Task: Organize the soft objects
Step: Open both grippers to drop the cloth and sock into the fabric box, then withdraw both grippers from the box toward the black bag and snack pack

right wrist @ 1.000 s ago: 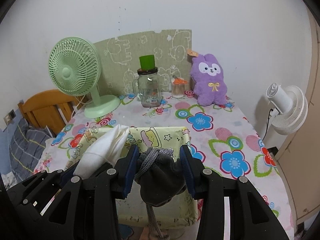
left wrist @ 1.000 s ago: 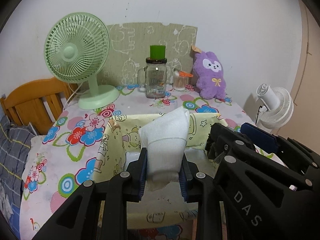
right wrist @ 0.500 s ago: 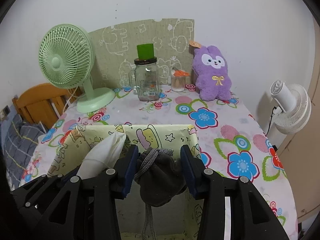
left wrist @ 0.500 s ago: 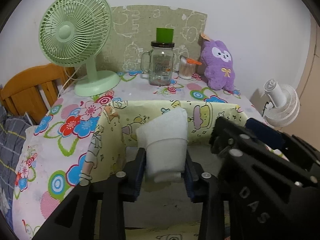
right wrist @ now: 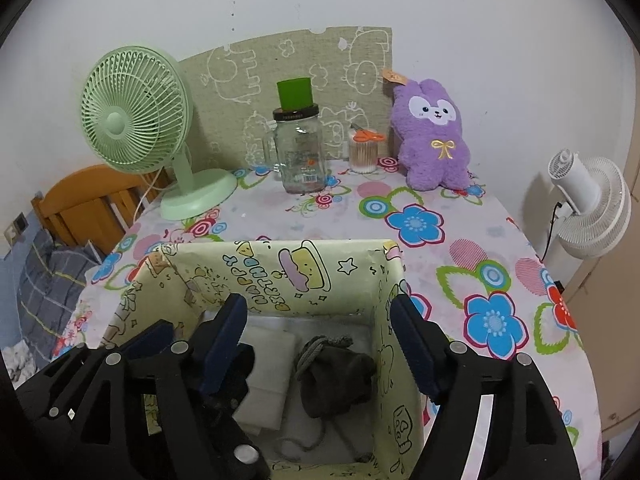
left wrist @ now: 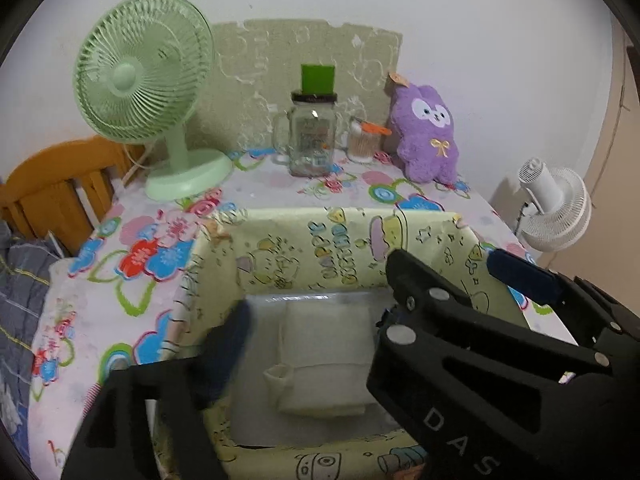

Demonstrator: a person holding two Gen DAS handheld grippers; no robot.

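Note:
A yellow cartoon-print box (left wrist: 340, 236) (right wrist: 280, 276) stands open on the flowered tablecloth. On its floor lies a folded white cloth (left wrist: 324, 360) (right wrist: 268, 364), and to its right a dark grey drawstring pouch (right wrist: 336, 376). My left gripper (left wrist: 316, 328) hangs over the cloth with its jaws opening, and the cloth lies free below them. Its right finger is hidden behind the right gripper's body. My right gripper (right wrist: 320, 312) is above the pouch, jaws opening, not touching it. A purple plush (left wrist: 428, 136) (right wrist: 432, 136) sits at the table's back right.
Along the back stand a green table fan (right wrist: 136, 120), a glass jar with a green cap (right wrist: 300, 152) and a small jar of sticks (right wrist: 364, 152) before a patterned board. A white fan (right wrist: 588, 204) stands off the right edge. A wooden frame (right wrist: 88, 204) is at the left.
Both grippers have opened. The white cloth has dropped from the left jaws and the grey pouch from the right jaws onto the box floor.

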